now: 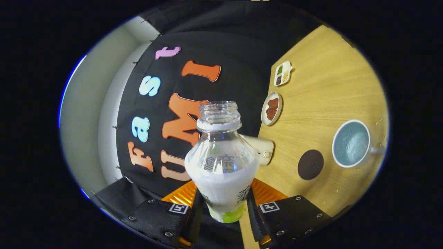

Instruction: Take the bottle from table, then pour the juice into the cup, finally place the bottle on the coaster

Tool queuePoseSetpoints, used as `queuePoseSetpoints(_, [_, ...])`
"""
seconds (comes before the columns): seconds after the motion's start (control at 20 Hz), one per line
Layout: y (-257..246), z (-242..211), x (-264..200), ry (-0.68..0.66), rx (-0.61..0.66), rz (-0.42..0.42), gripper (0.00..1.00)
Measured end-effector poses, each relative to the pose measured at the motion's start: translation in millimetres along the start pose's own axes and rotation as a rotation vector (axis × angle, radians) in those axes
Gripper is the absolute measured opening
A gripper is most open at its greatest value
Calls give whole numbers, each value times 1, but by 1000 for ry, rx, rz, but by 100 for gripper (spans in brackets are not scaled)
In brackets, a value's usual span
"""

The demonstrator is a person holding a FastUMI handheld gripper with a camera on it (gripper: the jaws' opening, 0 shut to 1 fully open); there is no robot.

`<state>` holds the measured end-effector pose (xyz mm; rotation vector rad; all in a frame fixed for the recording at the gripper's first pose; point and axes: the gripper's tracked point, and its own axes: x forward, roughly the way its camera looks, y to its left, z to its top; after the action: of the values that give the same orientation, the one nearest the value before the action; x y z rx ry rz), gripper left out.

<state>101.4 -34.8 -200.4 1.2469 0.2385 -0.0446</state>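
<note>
The gripper [221, 204] is clamped on the lower body of the uncapped juice bottle [221, 166], both fingers pressing its sides and holding it clear of the wooden table [328, 93], so the pickup looks done. The bottle is still well filled with white juice. The blue cup [351, 143] appears to hold no juice, so pouring seems left, then setting the bottle on the dark round coaster [310, 164] beside the cup.

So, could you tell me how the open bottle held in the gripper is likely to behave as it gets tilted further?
The bottle has no cap, so its white juice would probably spill readily. It looks over half full, so likely weighty, with liquid shifting as it tilts. The gripper clamps its lower body with both fingers; the thin clear plastic may flex or slip.
</note>
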Motion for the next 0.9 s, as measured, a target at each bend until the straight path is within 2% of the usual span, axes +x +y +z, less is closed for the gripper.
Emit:
queuePoseSetpoints(0.35, [-8, 18, 8, -25, -374, -97, 59])
queuePoseSetpoints(0.9, [-48, 19, 42, -23, -967, -325, 60])
